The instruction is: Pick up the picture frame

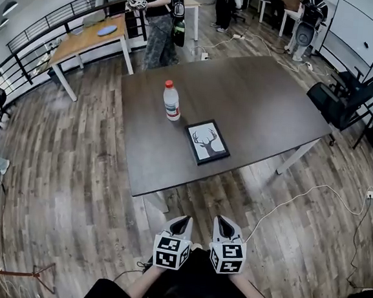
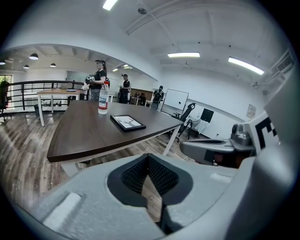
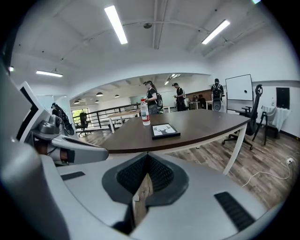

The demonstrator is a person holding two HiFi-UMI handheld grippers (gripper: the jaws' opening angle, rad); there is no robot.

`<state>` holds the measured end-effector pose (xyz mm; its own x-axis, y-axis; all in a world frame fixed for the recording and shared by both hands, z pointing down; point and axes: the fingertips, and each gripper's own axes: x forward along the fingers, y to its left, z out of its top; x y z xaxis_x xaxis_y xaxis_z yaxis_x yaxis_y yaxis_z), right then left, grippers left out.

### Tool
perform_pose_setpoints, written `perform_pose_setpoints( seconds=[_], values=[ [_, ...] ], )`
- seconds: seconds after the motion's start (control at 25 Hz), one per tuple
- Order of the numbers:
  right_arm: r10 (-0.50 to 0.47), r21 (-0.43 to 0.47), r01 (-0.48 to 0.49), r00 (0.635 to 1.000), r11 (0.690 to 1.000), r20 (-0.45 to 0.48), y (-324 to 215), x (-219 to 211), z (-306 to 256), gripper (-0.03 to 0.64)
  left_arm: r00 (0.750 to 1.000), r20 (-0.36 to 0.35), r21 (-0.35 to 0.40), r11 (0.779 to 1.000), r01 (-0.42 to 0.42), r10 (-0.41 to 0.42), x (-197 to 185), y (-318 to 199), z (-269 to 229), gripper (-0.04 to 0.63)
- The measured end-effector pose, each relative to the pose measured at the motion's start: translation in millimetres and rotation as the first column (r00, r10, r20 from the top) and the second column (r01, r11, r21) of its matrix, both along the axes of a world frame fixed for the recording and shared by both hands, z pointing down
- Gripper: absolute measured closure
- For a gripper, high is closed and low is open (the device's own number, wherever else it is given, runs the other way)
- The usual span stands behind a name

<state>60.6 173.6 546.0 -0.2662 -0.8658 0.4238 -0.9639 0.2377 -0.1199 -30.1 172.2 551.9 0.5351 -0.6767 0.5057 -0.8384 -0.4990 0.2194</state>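
The picture frame (image 1: pixel 207 142) lies flat, face up, on the dark table (image 1: pixel 268 100), a little in from the near edge; a plastic bottle (image 1: pixel 171 101) stands upright near its far left corner, apart from it. The left tool (image 1: pixel 180 225) and the right tool (image 1: pixel 224 226) hang side by side close to the person's body, over the wooden floor (image 1: pixel 74 168) and well short of the table; both are pinched fully together with nothing between the jaws.

The main risk, as I judge it, is arriving with the jaws closed; a closed tip would only shove the frame across the smooth top, perhaps toward the bottle or off the edge. The frame sits low and flat, so a jaw has little rim to bite on; a shallow pinch on one side could let it tilt and slip out on the lift. A reach from the left could clip the bottle and tip it, since it looks tall and light. A white cable (image 1: pixel 299 194) trails on the floor to the right of the table; stepping that way could snag a foot.
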Motion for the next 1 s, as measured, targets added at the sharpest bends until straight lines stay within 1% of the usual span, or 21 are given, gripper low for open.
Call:
perform_pose_setpoints(
  seconds=[0.12, 0.32, 0.48, 0.56, 0.64, 0.8, 1.0],
  values=[
    [0.01, -0.011, -0.01, 1.0, 1.0, 0.005, -1, 5, 3, 0.611, 1.0, -0.003, -0.004, 1.0, -0.001, 0.001, 3, -5, 0, 0.586],
    [0.029, -0.012, -0.029, 1.0, 1.0, -0.003, -15, 14, 3, 0.611, 1.0, -0.013, 0.011, 1.0, -0.012, 0.012, 8, -19, -2, 0.586],
    [0.023, -0.005, -0.023, 0.999, 1.0, -0.026, -30, 12, 1, 0.611, 1.0, -0.03, 0.013, 1.0, -0.005, 0.006, 8, -40, -3, 0.586],
    [0.024, -0.002, -0.024, 0.999, 1.0, -0.037, -37, 13, 0, 0.611, 0.999, -0.037, 0.01, 1.0, -0.019, 0.019, 12, -50, -3, 0.586],
    [0.035, -0.01, -0.036, 0.999, 0.999, -0.025, -47, 17, 1, 0.611, 0.998, -0.034, 0.007, 0.999, -0.044, 0.045, 18, -60, -2, 0.586],
    [0.061, -0.03, -0.061, 0.998, 0.998, 0.007, -75, 20, 7, 0.611, 0.997, -0.033, 0.007, 0.997, -0.073, 0.073, 21, -91, 0, 0.586],
    [0.066, -0.05, -0.066, 0.998, 0.997, -0.001, -120, 15, 12, 0.611, 0.997, -0.046, -0.02, 0.998, -0.057, 0.056, 13, -141, 5, 0.586]
  ],
)
